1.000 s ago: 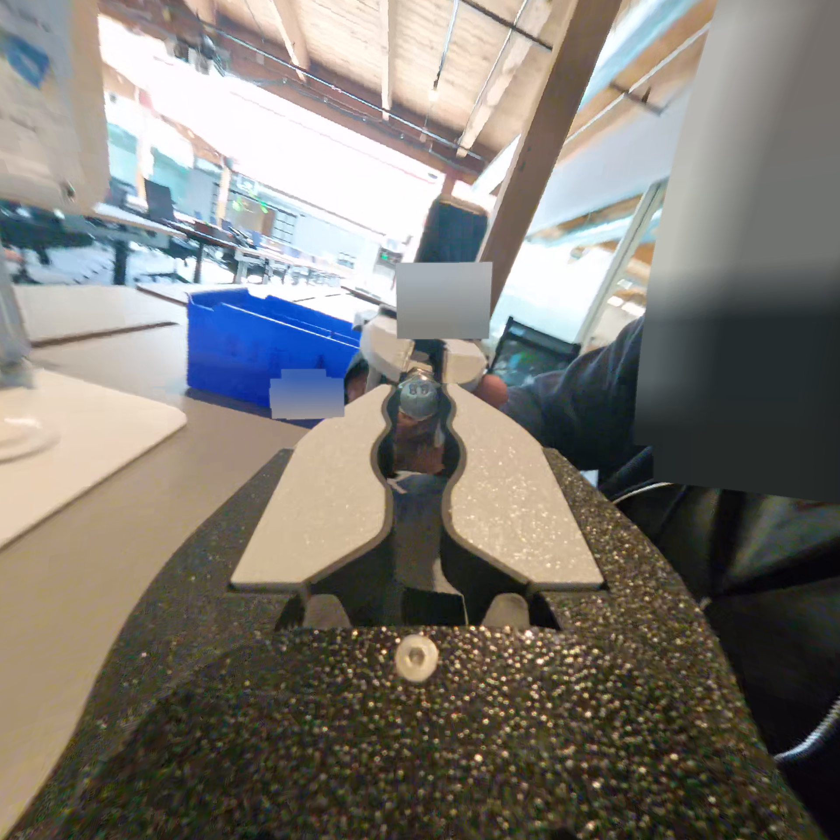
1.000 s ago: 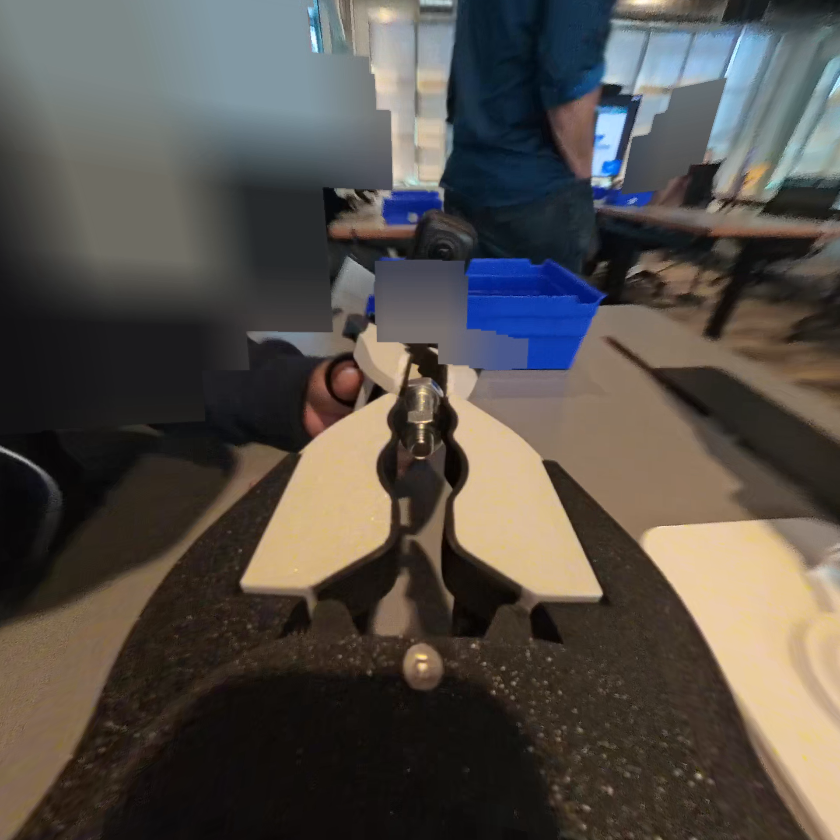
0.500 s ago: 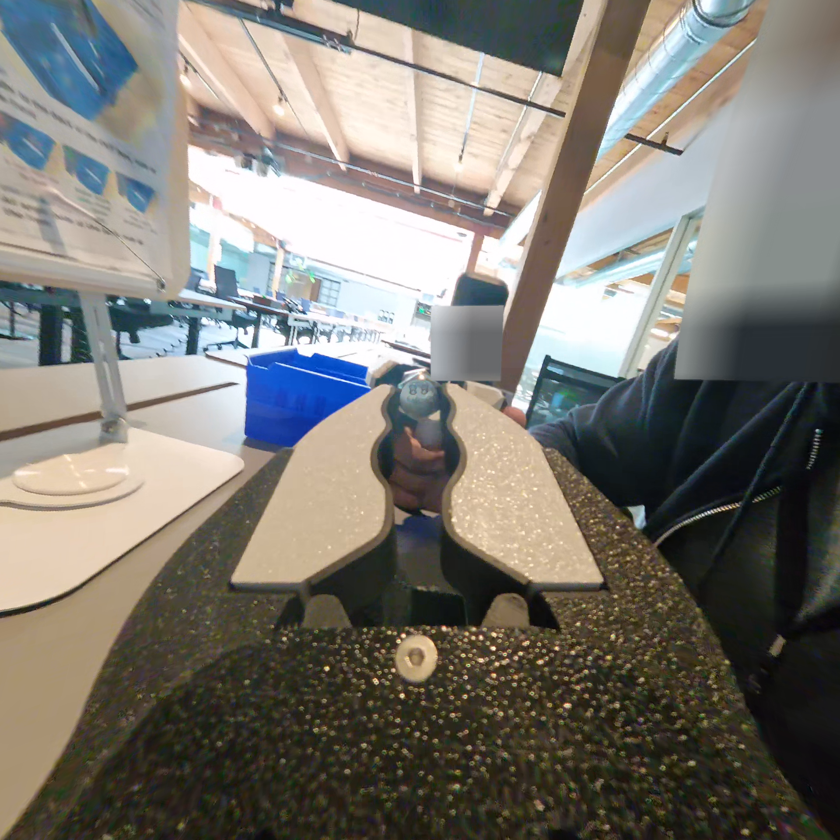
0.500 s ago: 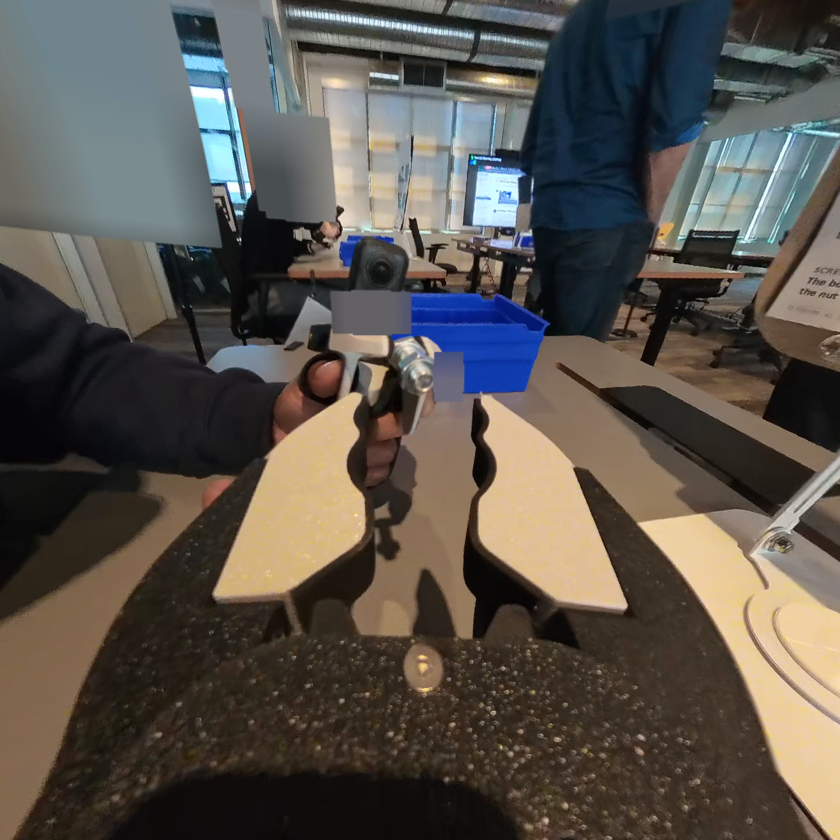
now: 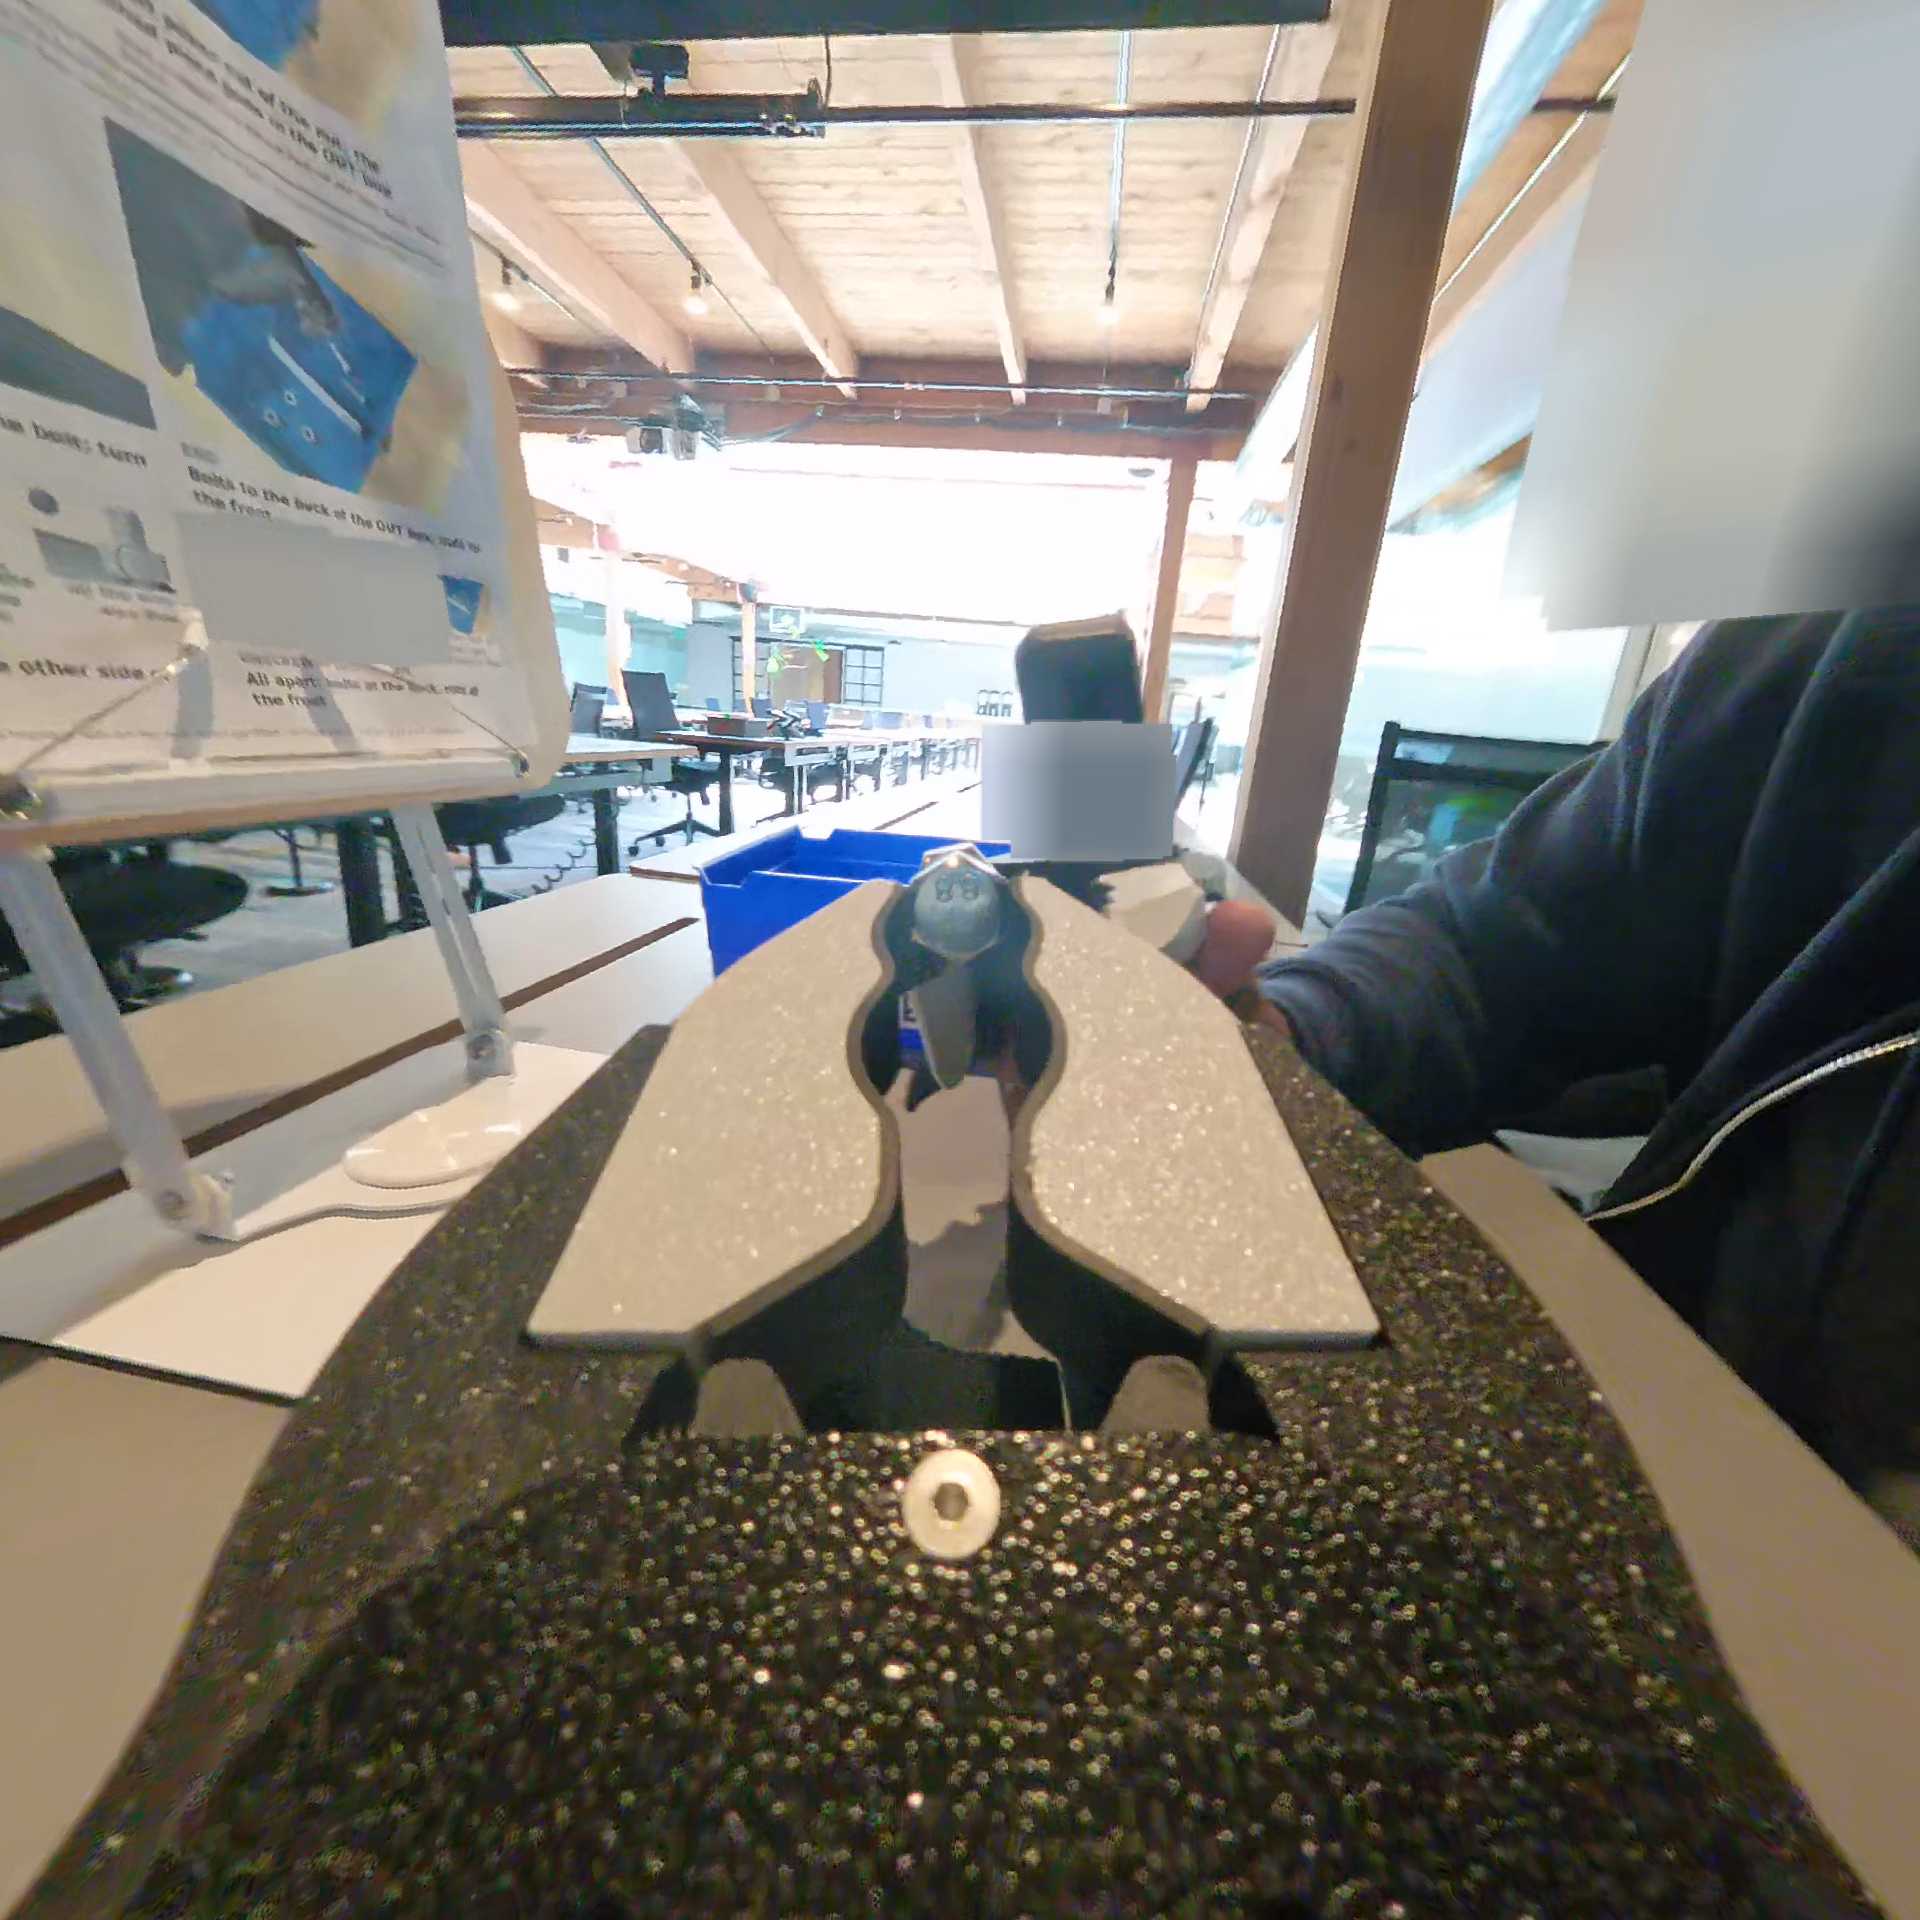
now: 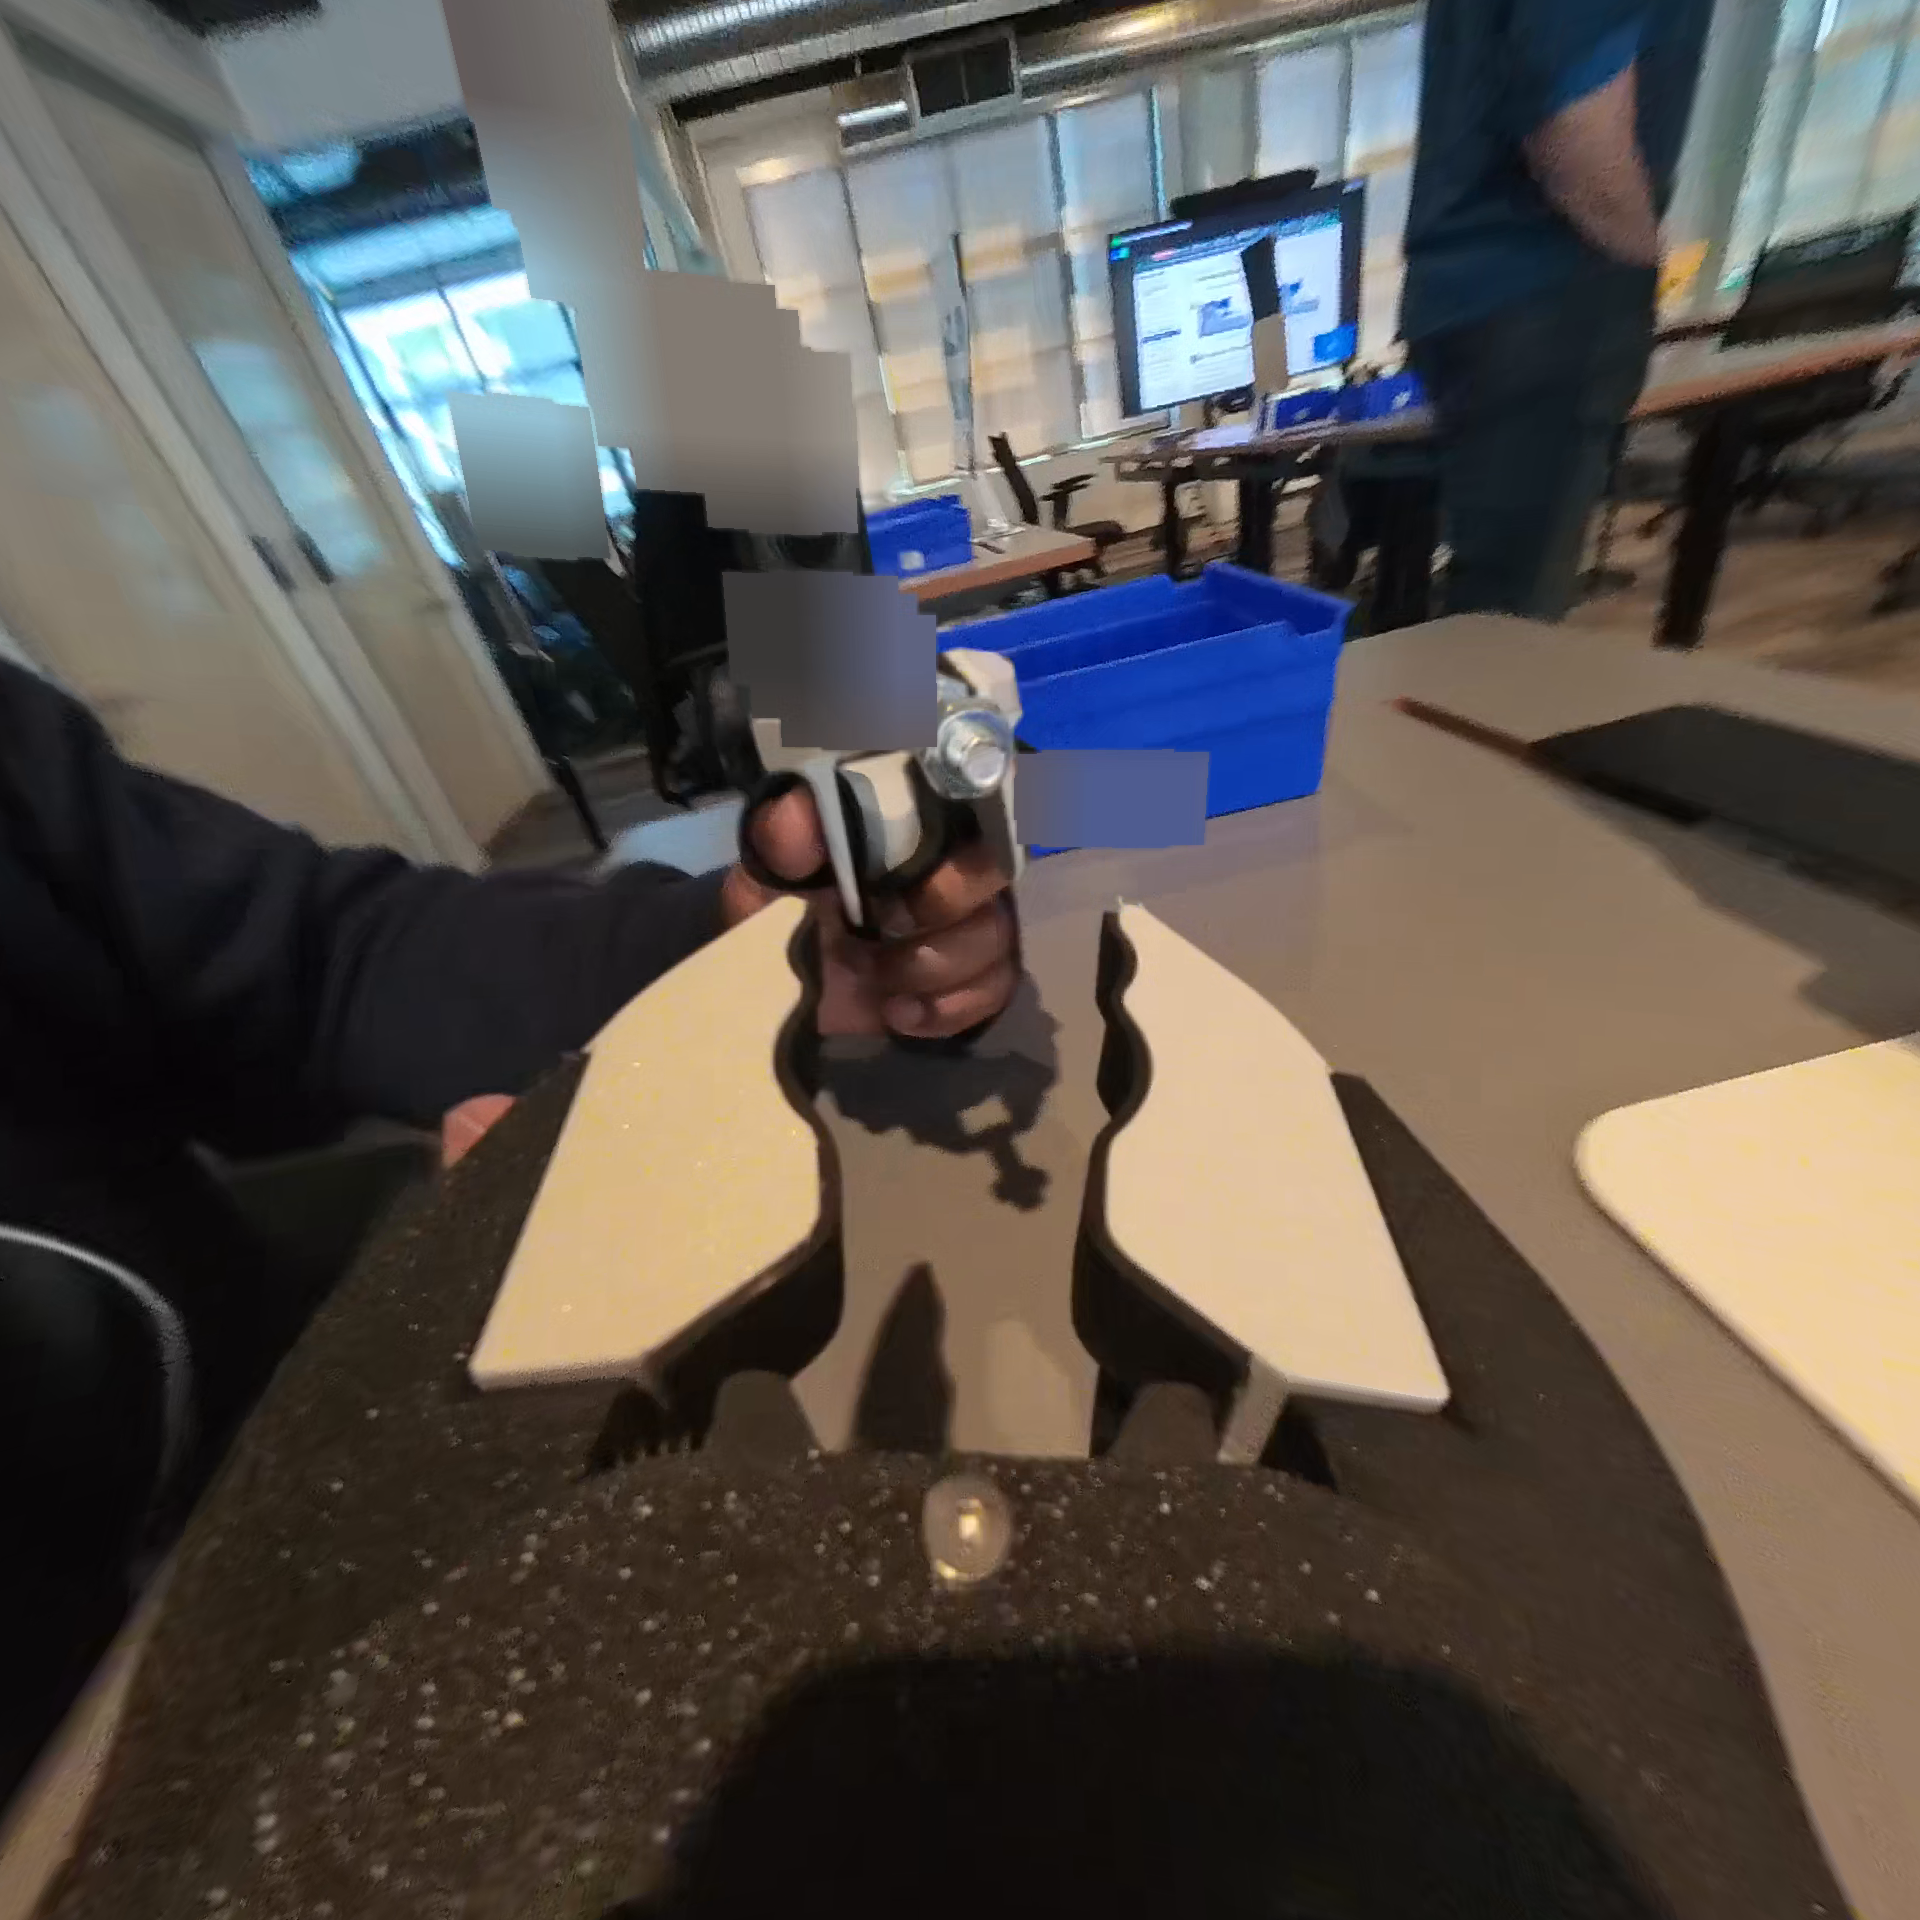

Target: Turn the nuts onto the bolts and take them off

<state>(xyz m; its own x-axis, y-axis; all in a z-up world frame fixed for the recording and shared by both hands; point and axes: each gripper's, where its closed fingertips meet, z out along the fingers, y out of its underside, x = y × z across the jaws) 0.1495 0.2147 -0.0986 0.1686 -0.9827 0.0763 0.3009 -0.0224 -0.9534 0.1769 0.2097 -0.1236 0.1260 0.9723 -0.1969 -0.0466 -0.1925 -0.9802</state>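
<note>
Since a second ago the right gripper (image 6: 961, 971) has let go of the bolt's threaded end and backed off; its fingers (image 6: 665, 1164) now stand spread, nothing between them, low in the centre of the right wrist view. The left gripper (image 5: 954, 914) has tipped upward, so the instruction sheet on its stand (image 5: 239, 395) now fills the upper left of its frame. Left fingers are clenched on the bolt (image 5: 951, 920), head toward the camera at frame centre. In the right wrist view the same bolt shows just above centre, threaded end pointing at the lens with the nut (image 6: 961, 753) sitting on it, the hand (image 6: 914, 956) gripping the left tool below. Step, as I read it: mid-turn regrasp, the right side released between twists; whether the nut is going on or coming off I cannot tell. Next move would call for bringing the right fingers back in line with the bolt axis, closing on the nut flats and rotating while the left holds steady. The grey worktop (image 6: 1455, 935) carries a blue bin (image 6: 1174, 665) in the upper middle and a white stand base (image 6: 1766, 1195) at right. Room: open office, timber ceiling, desks, a lit monitor, a person standing upper right.
</note>
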